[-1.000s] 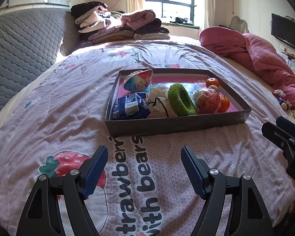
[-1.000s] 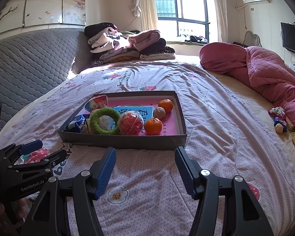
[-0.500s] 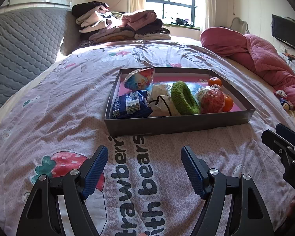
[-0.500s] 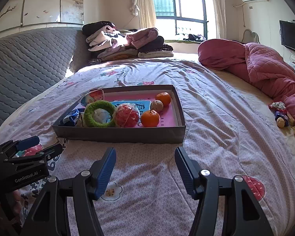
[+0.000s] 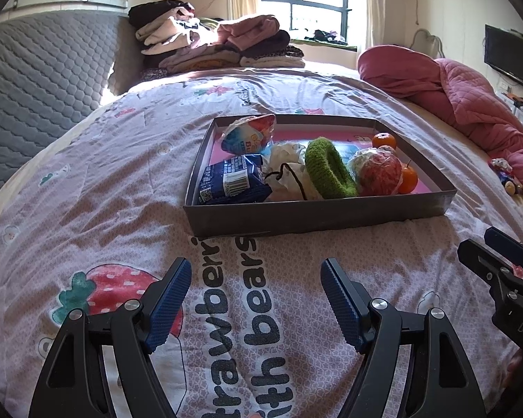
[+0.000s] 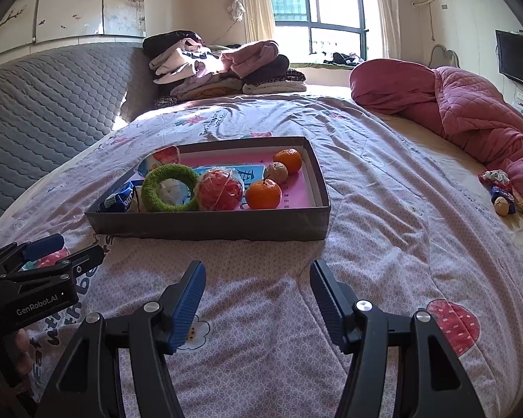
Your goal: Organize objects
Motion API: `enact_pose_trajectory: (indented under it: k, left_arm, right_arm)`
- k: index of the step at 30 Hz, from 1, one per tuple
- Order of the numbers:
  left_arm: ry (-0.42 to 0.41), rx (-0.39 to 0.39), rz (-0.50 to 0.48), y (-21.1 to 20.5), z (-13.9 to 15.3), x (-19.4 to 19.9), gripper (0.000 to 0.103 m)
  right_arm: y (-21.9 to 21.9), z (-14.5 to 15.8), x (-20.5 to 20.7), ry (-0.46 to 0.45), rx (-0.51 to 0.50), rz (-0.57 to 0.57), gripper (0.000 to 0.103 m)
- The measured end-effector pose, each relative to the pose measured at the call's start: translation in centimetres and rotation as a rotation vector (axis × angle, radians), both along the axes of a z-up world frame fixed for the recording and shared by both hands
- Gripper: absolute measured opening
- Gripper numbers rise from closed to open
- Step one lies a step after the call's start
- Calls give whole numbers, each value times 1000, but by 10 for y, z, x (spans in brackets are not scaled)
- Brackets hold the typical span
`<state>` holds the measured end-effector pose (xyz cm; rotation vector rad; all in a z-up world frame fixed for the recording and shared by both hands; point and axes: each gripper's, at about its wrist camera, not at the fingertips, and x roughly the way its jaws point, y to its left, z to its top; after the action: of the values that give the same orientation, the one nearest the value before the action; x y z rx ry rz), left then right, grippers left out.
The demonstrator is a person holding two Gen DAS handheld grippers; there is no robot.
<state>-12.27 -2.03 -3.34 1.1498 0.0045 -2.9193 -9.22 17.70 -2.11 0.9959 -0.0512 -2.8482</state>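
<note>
A shallow grey box [image 5: 317,214] [image 6: 209,224] with a pink floor lies on the bed. In it are a blue snack packet [image 5: 232,181], a green knitted ring [image 5: 326,169] [image 6: 171,188], a red ball in clear wrap [image 5: 378,172] [image 6: 219,190], oranges [image 6: 263,193] and a white-blue-red pouch [image 5: 249,134]. My left gripper [image 5: 256,299] hovers open over the bedspread in front of the box, empty. My right gripper [image 6: 258,296] is open too, nothing between its fingers, just short of the box's near wall.
Folded clothes [image 5: 212,43] are stacked at the head of the bed by a grey quilted headboard [image 5: 35,83]. A pink quilt [image 6: 470,111] is bunched along the right side, with small toys [image 6: 500,191] beside it. A television [image 6: 517,57] hangs on the right wall.
Both views shifted slightly, so the box sits a little higher and nearer in the right wrist view. Both grippers stay open and empty.
</note>
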Motion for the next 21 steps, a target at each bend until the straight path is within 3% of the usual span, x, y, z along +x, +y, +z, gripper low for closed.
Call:
enact_pose_trajectory:
  k: [21]
  left_arm:
    - [-28, -9, -11, 4, -9, 1, 78]
  right_arm:
    - [1, -7, -4, -11, -5, 0, 62]
